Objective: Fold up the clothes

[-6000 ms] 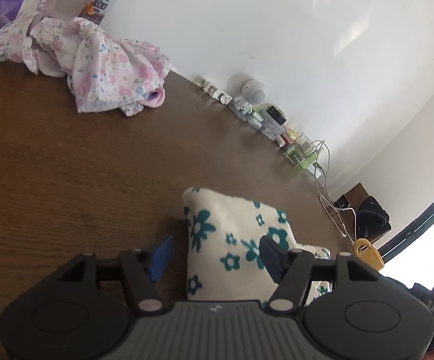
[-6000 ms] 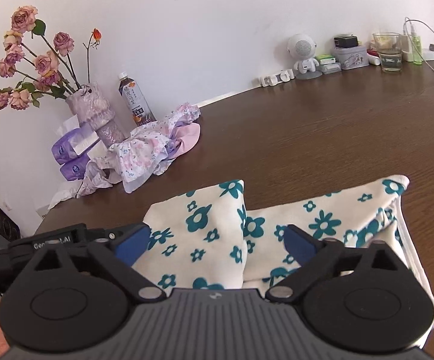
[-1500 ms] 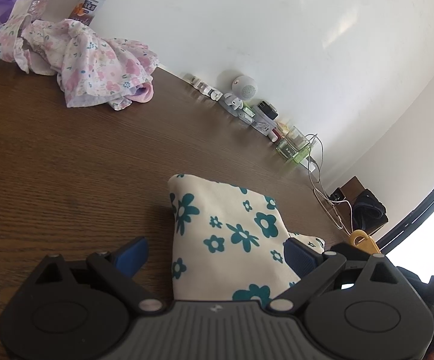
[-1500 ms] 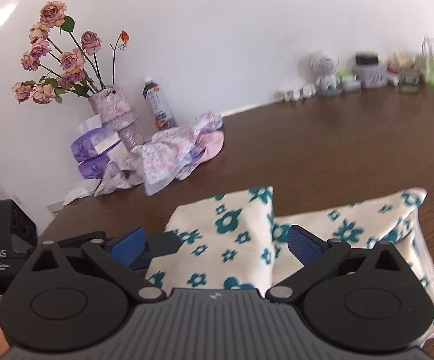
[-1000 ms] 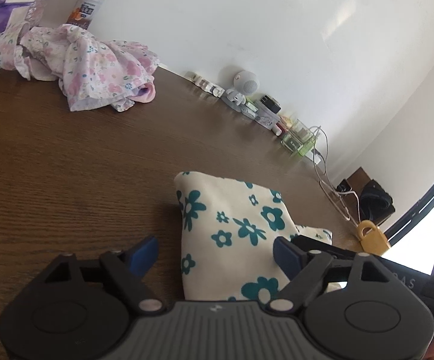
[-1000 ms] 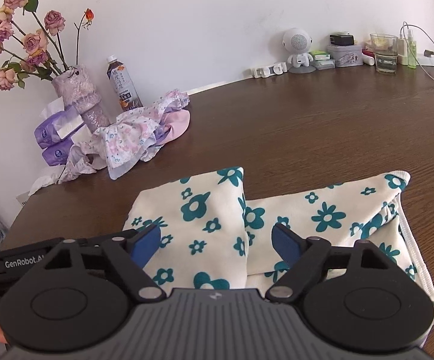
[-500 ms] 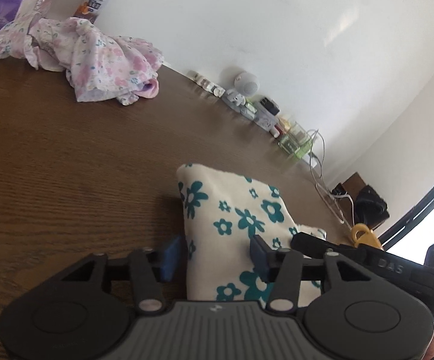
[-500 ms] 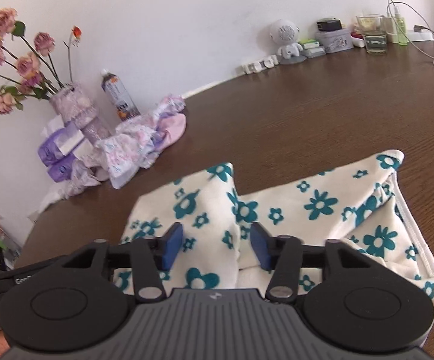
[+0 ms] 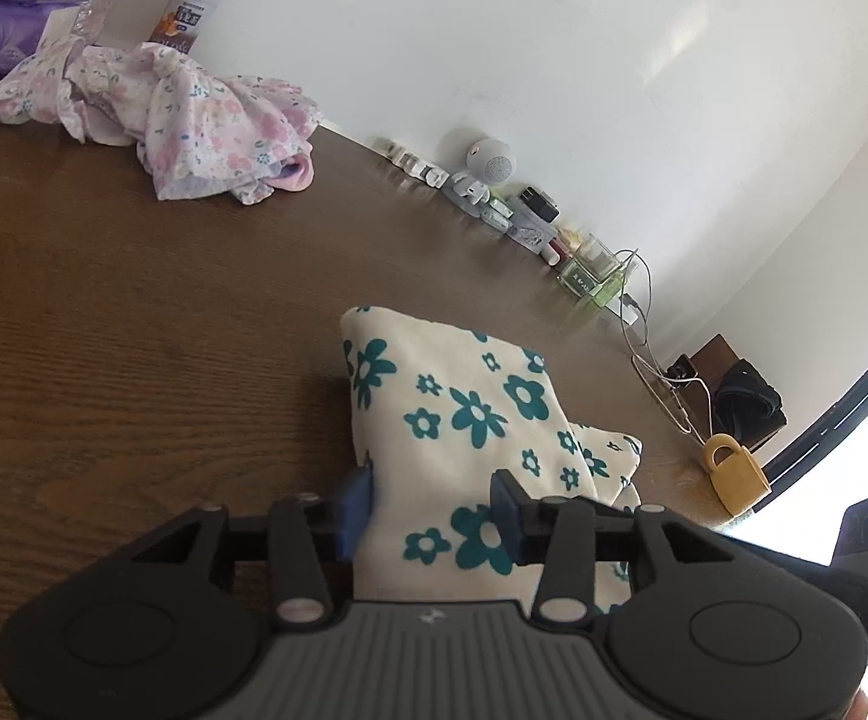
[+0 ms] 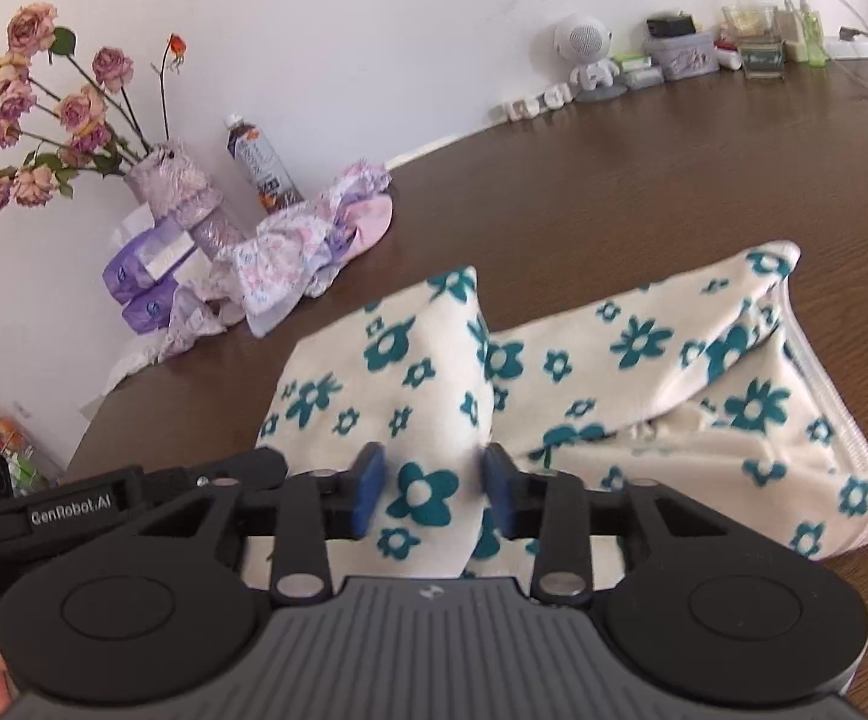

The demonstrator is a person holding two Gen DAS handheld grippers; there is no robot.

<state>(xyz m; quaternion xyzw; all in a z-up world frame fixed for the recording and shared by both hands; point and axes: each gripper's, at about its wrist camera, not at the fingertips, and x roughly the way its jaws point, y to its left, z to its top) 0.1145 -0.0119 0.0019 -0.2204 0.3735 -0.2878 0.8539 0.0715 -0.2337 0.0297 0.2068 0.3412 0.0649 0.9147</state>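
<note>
A: Item one, the table (image 10: 643,180)?

B: Brown wood, bearing everything. Far side along the wall: vase of roses (image 10: 176,192), bottle (image 10: 260,162), a crumpled pink floral garment (image 10: 308,246). None of it stands in my way.

A: Item two, the cloth?

B: Cream with teal flowers (image 10: 643,354), partly folded, lying directly ahead of both grippers. In the right wrist view its long axis runs from my near left out to the far right, where the hem lies loose.

A: Item three, grippers?

B: My right gripper (image 10: 431,495) is pinched on a raised ridge of the near edge. My left gripper (image 9: 431,510) is likewise closed on a bunch of cloth (image 9: 463,408), just beside the right. Both equally near; any fold carries away from me.
</note>
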